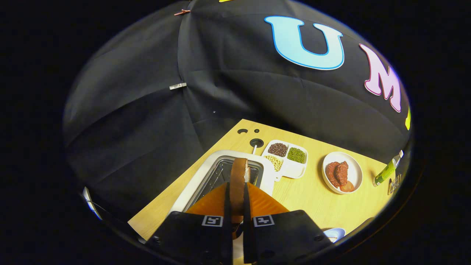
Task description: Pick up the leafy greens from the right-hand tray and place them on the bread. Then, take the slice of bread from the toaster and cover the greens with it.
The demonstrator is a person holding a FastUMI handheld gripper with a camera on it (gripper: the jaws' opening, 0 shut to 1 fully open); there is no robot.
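Hand-held gripper (237, 206): both fingers (227, 206) pressed flat on either face of the slice of bread (238, 176), so it is clamped edge-on between them. Narrow gap, just the slice's thickness.

Slice stands upright, brown crust facing the camera, a strip of pale crumb visible on its right side. Its top pokes out ahead of the fingertips, directly over the toaster (206, 175). Cannot tell whether its lower edge is clear of the slot; the fingers hide that.

Toaster is a white box with a dark metal slot, sitting on the wooden tabletop (312, 198) just beyond the fingers.

Right of the toaster, touching or nearly touching it: a white divided tray (290, 167) with brown beans, green beans and pale beans in separate compartments, one compartment bare.

Further right, apart from the tray: a round white plate (354, 171) with reddish-brown pieces on it. Past the plate, near the tabletop edge, a green-and-white tube (387, 170) lying tilted.

A pale blue dish rim (335, 233) shows just right of the gripper body.
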